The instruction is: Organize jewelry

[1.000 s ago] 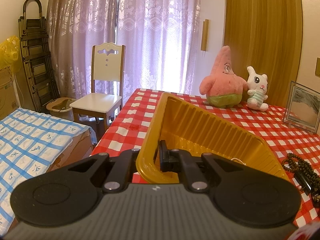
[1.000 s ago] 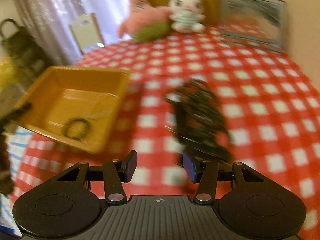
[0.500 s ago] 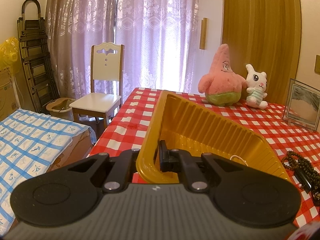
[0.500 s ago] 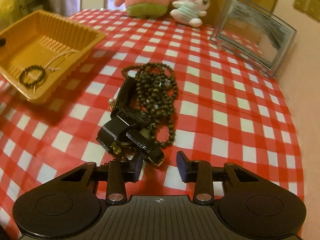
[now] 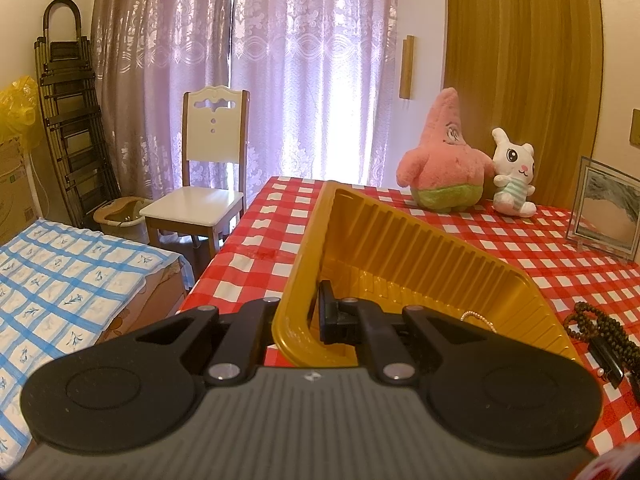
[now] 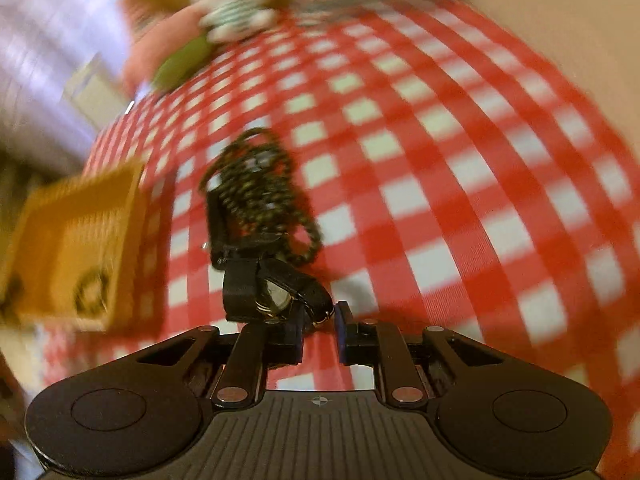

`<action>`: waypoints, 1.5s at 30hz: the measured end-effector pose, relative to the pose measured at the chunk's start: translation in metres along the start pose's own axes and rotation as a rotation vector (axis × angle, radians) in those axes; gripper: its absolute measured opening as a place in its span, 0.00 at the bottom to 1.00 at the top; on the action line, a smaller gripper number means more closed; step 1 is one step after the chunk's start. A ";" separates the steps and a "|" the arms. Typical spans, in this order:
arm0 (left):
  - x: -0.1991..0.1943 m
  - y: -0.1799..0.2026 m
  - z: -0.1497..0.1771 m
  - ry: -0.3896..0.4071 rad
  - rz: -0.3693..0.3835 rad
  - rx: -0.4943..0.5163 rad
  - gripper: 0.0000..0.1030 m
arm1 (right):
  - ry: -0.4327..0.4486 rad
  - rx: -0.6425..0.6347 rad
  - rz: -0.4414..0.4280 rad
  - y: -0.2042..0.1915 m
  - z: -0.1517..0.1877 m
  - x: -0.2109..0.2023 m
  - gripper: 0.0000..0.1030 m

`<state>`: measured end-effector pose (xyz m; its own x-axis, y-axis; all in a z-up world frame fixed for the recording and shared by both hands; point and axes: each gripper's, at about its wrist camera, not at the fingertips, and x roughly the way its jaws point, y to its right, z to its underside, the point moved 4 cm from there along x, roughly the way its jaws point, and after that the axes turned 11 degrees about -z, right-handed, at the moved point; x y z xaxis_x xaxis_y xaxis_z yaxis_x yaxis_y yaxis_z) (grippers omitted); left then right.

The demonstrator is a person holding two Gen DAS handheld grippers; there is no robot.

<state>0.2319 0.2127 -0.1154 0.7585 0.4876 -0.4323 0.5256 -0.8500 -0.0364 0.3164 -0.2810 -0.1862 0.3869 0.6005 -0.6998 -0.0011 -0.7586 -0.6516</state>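
The right hand-held gripper (image 6: pixel 319 330) is closing its jaws on the near end of a black wristwatch with a gold-edged round face (image 6: pixel 276 292), and only the tip of the strap seems to be between the pads; I cannot tell if they press it already. I think such a shallow bite can slip, so the watch may drop back on the desk with the red-and-white checked cloth (image 6: pixel 460 184). A second danger is the long string of dark brown wooden beads (image 6: pixel 260 188), which lies heaped over the far part of the watch band; if the watch goes up, the beads may be dragged along and fall to the floor. The view is also blurred, so the aim may be poor. The left hand-held gripper (image 5: pixel 296 320) is clamped together on the near rim of the ribbed yellow plastic tray (image 5: pixel 400 256), which appears tilted; a thin pearl chain (image 5: pixel 476 316) inside could slide. In the right view a small dark bead bracelet (image 6: pixel 90 290) lies in that tray, beside the pile.
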 end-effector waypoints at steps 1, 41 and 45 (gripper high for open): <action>0.000 0.000 0.000 0.001 0.000 0.000 0.07 | 0.006 0.075 -0.006 0.007 -0.002 -0.003 0.15; -0.001 0.003 0.001 -0.003 0.019 0.012 0.06 | 0.265 -0.138 0.335 0.033 0.006 -0.073 0.51; -0.002 0.003 0.001 -0.003 0.018 0.012 0.06 | 0.141 -0.596 0.325 -0.005 0.044 -0.062 0.51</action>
<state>0.2321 0.2091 -0.1157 0.7670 0.4715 -0.4353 0.5071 -0.8610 -0.0392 0.2517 -0.3032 -0.1522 0.5689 0.3114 -0.7612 0.3538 -0.9282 -0.1153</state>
